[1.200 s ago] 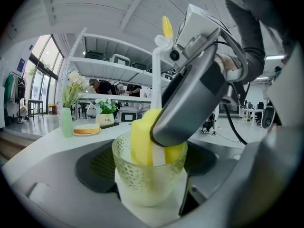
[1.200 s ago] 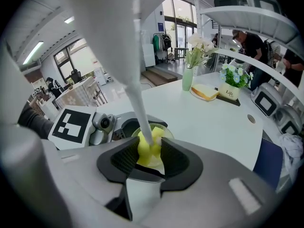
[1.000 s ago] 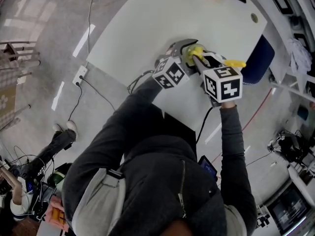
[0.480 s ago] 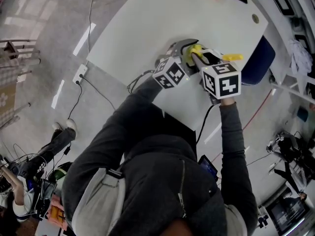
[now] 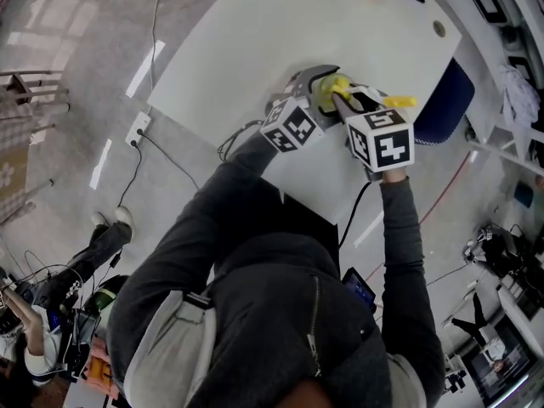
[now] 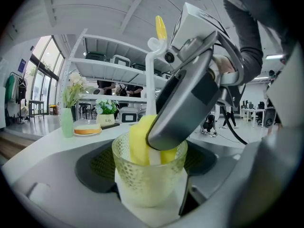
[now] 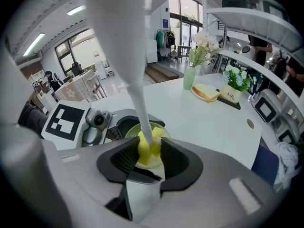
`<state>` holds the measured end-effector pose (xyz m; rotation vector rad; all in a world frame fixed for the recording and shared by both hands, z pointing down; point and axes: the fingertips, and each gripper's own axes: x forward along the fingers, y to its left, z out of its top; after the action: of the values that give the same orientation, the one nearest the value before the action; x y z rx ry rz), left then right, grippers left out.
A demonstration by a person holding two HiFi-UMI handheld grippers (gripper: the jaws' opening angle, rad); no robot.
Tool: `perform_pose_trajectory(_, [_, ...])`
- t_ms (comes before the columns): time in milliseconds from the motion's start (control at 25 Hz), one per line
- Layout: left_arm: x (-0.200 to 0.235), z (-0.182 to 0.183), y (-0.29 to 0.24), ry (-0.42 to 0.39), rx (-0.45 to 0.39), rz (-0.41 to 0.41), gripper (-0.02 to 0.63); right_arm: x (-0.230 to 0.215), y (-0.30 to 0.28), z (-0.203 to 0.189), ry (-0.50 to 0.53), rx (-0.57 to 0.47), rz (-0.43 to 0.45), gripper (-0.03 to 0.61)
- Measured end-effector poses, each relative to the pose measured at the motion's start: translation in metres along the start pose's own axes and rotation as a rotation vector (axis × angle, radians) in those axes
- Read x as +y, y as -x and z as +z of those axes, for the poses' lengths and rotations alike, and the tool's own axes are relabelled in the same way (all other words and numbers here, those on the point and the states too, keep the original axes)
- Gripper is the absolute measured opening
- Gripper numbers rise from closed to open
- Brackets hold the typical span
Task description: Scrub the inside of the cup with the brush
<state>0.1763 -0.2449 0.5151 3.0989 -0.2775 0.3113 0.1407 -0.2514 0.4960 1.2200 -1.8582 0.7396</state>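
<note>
Got the cup point(image 6: 142, 186) clamped upright in the left gripper point(image 6: 152, 175), over the white table point(image 5: 280, 32) near its front edge. Squeezing the brush point(image 7: 135, 80) handle tight in the right gripper point(image 7: 145, 161), angled down, with the yellow sponge head point(image 6: 137, 141) stuffed inside the cup.

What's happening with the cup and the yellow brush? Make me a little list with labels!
thing being cleaned: glass cup, clear and bumpy, upright
holding it: left hand-held gripper, one jaw on each side of the cup
cleaning tool: brush with a white handle and a yellow sponge head
where the sponge is: down inside the cup
holding the tool: right hand-held gripper, closed low on the brush
underneath: white table
also there: green vase with flowers
</note>
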Motion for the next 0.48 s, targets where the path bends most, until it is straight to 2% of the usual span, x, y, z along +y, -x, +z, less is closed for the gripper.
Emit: perform_pose_trajectory(480, [0.0011, -0.0009, 0.0027, 0.0, -0.004, 0.002, 0.397, 0.007, 0.0004, -0.0033, -0.008, 0.036, 0.035, 0.138])
